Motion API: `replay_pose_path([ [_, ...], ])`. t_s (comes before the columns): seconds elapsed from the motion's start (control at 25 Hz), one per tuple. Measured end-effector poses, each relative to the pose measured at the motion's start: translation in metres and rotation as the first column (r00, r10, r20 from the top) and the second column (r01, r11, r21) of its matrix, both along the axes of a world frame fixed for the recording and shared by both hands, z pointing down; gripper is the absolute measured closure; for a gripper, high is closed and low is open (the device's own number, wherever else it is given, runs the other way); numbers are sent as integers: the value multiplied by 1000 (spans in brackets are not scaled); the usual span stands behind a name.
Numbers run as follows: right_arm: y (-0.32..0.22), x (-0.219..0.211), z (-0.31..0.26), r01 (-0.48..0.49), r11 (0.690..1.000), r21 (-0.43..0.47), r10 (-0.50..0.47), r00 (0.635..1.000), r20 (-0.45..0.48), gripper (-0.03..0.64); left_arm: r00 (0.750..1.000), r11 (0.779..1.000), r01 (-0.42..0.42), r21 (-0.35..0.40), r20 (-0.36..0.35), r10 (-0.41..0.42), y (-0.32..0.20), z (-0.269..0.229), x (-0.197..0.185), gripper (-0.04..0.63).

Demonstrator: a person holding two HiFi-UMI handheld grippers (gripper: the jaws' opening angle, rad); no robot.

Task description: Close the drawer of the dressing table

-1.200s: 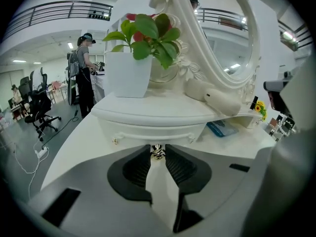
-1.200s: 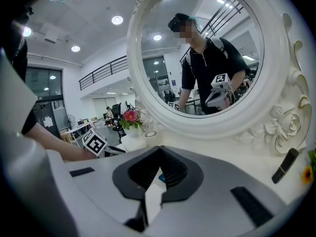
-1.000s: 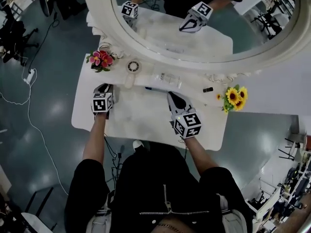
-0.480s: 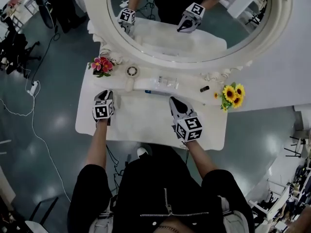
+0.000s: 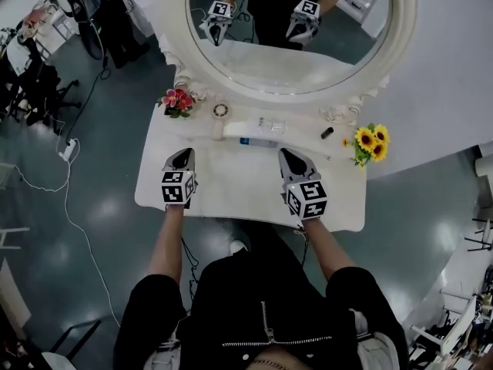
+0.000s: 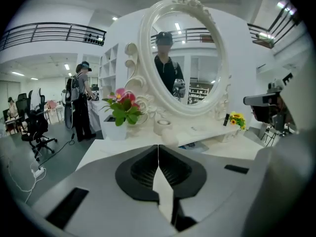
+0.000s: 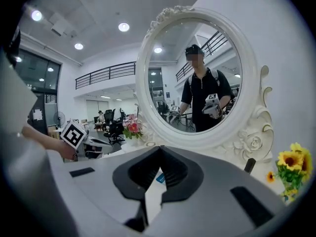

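Note:
The white dressing table (image 5: 231,185) stands under a big oval mirror (image 5: 289,33). From the head view I see only its top and front edge; no open drawer shows. My left gripper (image 5: 183,154) hovers over the left part of the top, my right gripper (image 5: 286,154) over the right part. In the left gripper view the left gripper (image 6: 158,146) has its jaws together with nothing between them. In the right gripper view the right gripper (image 7: 159,148) also has its tips meeting and holds nothing.
At the back of the top stand pink flowers (image 5: 177,100), a round white item (image 5: 221,110), a flat pack with a blue label (image 5: 258,140), a small black item (image 5: 327,132) and sunflowers (image 5: 368,142). A person (image 6: 81,102) and office chairs are off to the left.
Both grippers have risen above the table top and moved a little toward the mirror. The left gripper's jaws have come together. The head view has pulled back and shows more of the mirror.

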State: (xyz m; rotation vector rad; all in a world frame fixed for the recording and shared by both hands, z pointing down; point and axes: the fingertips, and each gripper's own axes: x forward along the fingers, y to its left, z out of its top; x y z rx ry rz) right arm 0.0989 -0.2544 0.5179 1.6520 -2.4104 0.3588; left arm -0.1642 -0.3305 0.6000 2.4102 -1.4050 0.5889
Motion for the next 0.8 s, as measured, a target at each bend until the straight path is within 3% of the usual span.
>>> replay_pose_path([
  [0.48,50,2,-37,-38,995,97,39,999,-7,615,991,980,-55,194,-108,77,73,-103,30,574],
  [0.8,70,-3,-43,-46,991,122,48,999,-14,615,991,973,-49,227,-108,75,104,-110,19,574],
])
